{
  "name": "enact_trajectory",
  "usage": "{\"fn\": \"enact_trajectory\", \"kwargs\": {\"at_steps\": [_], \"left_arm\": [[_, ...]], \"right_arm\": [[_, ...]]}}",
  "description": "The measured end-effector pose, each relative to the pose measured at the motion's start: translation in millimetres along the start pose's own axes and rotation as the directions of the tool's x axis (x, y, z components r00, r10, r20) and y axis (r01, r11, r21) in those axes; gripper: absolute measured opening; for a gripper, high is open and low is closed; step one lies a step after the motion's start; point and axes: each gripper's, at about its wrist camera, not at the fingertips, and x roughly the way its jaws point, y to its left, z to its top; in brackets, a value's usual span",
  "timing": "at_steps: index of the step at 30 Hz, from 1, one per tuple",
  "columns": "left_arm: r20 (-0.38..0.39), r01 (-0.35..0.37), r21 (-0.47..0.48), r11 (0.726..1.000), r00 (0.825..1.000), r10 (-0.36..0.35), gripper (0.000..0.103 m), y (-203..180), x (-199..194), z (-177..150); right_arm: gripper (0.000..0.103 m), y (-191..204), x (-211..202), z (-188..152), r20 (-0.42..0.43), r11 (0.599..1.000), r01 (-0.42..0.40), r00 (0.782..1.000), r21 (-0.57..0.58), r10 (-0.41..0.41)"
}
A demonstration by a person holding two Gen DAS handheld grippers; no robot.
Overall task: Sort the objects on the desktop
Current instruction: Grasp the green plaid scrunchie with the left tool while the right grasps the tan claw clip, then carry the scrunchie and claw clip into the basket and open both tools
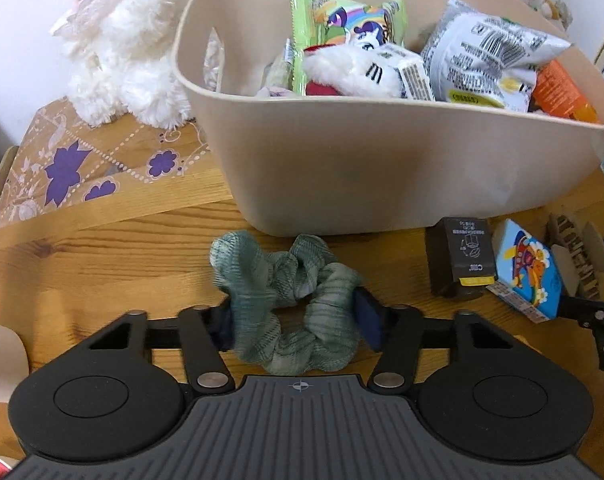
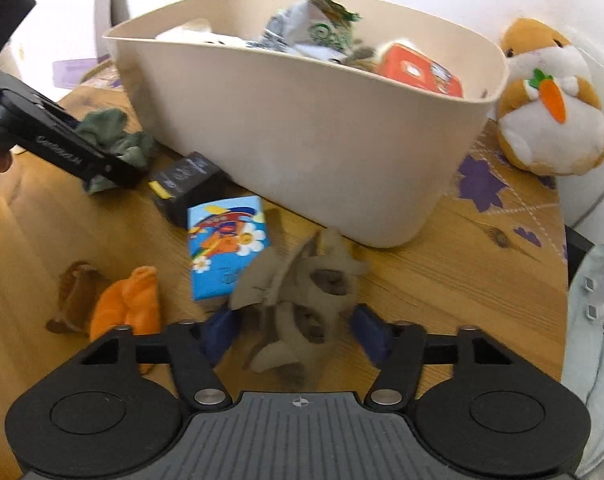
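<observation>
At lower centre, the left tongs (image 1: 296, 326) pinch the soft, light green scrunchie (image 1: 290, 300) on the bench (image 1: 102, 264); the right tongs (image 2: 296, 330) straddle crumpled, flimsy cardboard (image 2: 298, 296), contact unclear.

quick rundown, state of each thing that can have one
left gripper: shut on the green scrunchie
right gripper: pads either side of the crumpled cardboard piece, contact unclear
beige bin: open-topped, partly filled
black box: lying on its side
blue carton: lying flat
</observation>
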Motion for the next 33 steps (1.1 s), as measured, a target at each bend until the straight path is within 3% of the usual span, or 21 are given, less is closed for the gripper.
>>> {"fn": "enact_trajectory", "kwargs": {"at_steps": [1,9,11,24,33], "left_arm": [[-0.001,0.003,-0.004,1.0,1.0,-0.003,0.049,1.0,-0.7,-0.8],[0.002,0.009,-0.039,0.999,1.0,-0.009,0.03,9.2,-11.2,-7.8],[0.001,0.02,-0.045,0.999,1.0,-0.02,0.02,10.8,-14.6,-10.1],[0.054,0.067,-0.064,0.996,0.997,-0.064,0.017,19.7,-56.6,-22.8],[0.14,0.088,-0.067,0.994,0.987,-0.078,0.017,35.4,-97.5,-18.1]], "right_arm": [[0.039,1.2,-0.4,1.0,-0.001,1.0,0.0,1.0,0.001,0.0],[0.036,5.0,-10.1,-7.8,-0.006,0.999,0.026,1.0,-0.023,-0.026],[0.036,5.6,-11.5,-7.7,-0.006,0.999,0.029,1.0,-0.028,-0.029],[0.036,1.2,-57.0,-3.5,0.081,0.999,0.04,0.996,-0.024,-0.038],[0.036,-20.5,-92.1,13.3,0.169,0.997,0.073,0.983,0.001,-0.072]]}}
